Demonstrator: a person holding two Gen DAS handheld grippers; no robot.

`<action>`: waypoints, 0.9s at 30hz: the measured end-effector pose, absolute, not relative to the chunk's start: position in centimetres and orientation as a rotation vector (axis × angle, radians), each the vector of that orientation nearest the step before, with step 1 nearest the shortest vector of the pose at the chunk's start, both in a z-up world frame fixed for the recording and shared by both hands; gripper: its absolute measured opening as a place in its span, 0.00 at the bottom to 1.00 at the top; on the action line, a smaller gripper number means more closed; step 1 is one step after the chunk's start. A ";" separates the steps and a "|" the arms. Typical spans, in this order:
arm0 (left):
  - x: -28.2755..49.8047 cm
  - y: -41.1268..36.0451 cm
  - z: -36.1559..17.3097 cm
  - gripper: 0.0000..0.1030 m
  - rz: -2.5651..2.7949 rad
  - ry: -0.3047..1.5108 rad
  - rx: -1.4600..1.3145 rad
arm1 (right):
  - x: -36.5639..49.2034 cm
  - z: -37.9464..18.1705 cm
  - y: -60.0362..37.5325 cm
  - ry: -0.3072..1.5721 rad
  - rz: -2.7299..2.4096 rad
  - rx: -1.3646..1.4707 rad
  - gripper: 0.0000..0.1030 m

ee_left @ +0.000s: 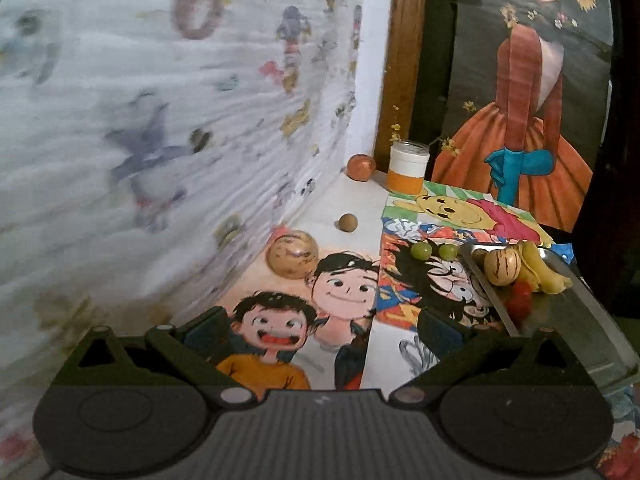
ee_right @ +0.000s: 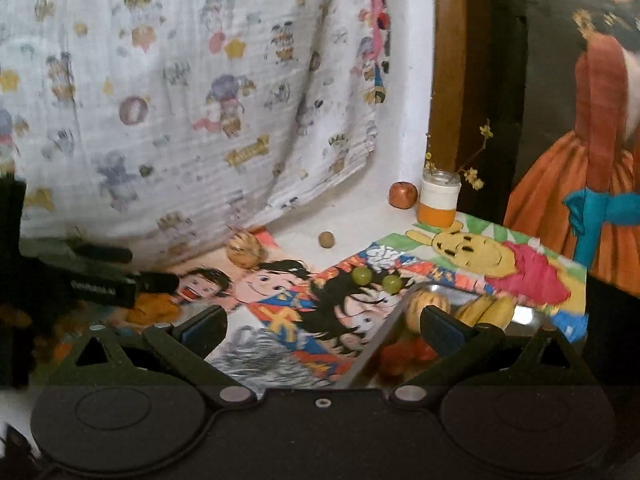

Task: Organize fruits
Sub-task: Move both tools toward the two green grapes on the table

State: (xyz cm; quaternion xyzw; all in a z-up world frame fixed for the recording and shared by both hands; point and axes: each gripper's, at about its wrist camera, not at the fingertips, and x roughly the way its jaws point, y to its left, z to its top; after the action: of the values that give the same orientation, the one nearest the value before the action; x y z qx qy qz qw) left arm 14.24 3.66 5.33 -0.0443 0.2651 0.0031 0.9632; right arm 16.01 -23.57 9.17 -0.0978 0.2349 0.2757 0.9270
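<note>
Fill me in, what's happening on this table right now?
A person is sorting fruit with two handheld claws. Both the left claw and right claw are open and hold nothing. The metal tray already holds bananas, a striped melon and something red. Still outside it: two green grapes beside the tray, a speckled round fruit, a small brown ball and an orange fruit near the jar.

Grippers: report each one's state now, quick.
Left gripper: open, holding nothing.
Right gripper: open, holding nothing.
</note>
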 end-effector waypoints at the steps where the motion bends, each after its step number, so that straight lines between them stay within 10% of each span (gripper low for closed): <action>1: 14.9 3.4 5.4 1.00 -0.005 0.535 -0.075 | 16.8 9.3 -23.6 0.473 0.574 -0.238 1.00; 16: 27.8 -2.2 2.7 1.00 -0.262 0.460 0.300 | 31.9 6.9 -23.5 0.486 0.774 -0.695 0.96; 27: 33.5 -5.2 0.2 0.97 -0.476 0.509 0.506 | 41.1 4.0 -21.5 0.661 0.983 -0.722 0.73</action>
State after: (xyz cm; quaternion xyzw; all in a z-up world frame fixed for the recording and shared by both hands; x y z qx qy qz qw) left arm 33.49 -5.17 0.16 0.2452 0.2469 -0.2309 0.9086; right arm 41.08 -21.55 3.95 -0.3327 0.3047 0.4528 0.7690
